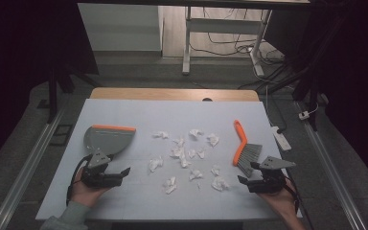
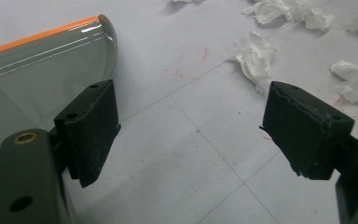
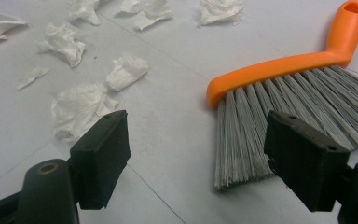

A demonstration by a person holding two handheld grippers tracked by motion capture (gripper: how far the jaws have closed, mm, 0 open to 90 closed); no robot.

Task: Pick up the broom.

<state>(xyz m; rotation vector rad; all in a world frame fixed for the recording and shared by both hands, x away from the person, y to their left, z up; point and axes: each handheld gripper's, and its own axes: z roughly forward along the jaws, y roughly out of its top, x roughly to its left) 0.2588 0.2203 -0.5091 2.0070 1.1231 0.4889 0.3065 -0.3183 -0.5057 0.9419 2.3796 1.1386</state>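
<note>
A grey dustpan with an orange lip lies at the table's left; its pan shows just beyond my left gripper. An orange-handled brush with grey bristles lies at the right. Several crumpled white paper scraps are scattered between them, some near the left gripper and some ahead of the right one. My left gripper is open just in front of the dustpan, holding nothing. My right gripper is open too, its jaws close to the brush's bristle tips.
The light blue table mat has a wooden edge at the back. A white power strip lies off the right edge. Desk legs and cables stand on the floor beyond the table.
</note>
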